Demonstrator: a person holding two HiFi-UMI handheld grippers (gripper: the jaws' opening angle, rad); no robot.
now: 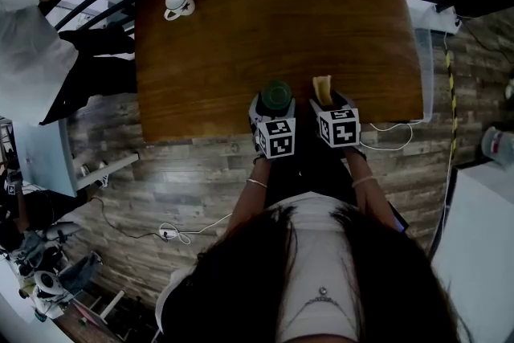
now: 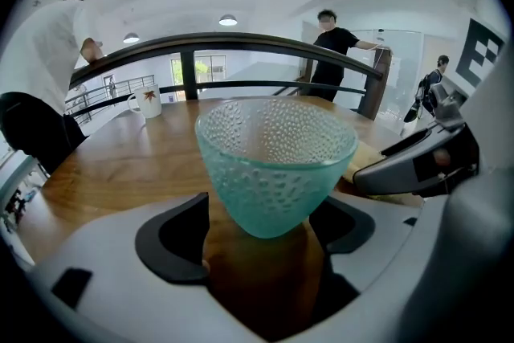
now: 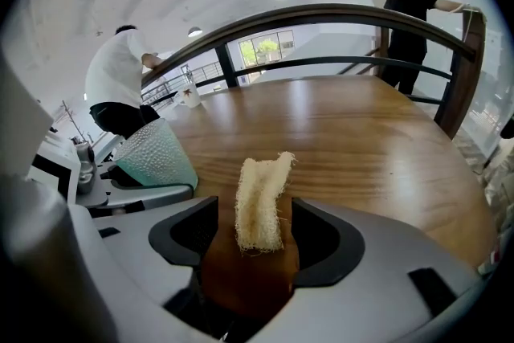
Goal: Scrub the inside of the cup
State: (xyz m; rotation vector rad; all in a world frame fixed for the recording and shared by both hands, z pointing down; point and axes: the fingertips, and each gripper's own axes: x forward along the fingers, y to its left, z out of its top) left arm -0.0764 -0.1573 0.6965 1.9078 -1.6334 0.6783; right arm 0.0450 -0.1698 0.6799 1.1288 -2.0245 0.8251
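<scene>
A pale green dimpled glass cup (image 2: 273, 161) stands upright on the wooden table (image 1: 241, 36) between the jaws of my left gripper (image 2: 261, 233). The jaws stand wide at the cup's narrow base, and I see no pad pressing on it. In the head view the cup (image 1: 276, 95) sits just in front of the left gripper (image 1: 275, 112), near the table's front edge. A beige loofah strip (image 3: 262, 201) stands on end between the jaws of my right gripper (image 3: 257, 235), with bare wood showing on its left side. From above, the loofah (image 1: 322, 88) rises ahead of the right gripper (image 1: 331, 105).
A white mug (image 1: 177, 4) stands at the table's far left corner. A dark railing (image 2: 241, 44) runs behind the table. A person in white (image 1: 24, 52) stands at the left, and a person in black (image 2: 331, 52) leans on the railing.
</scene>
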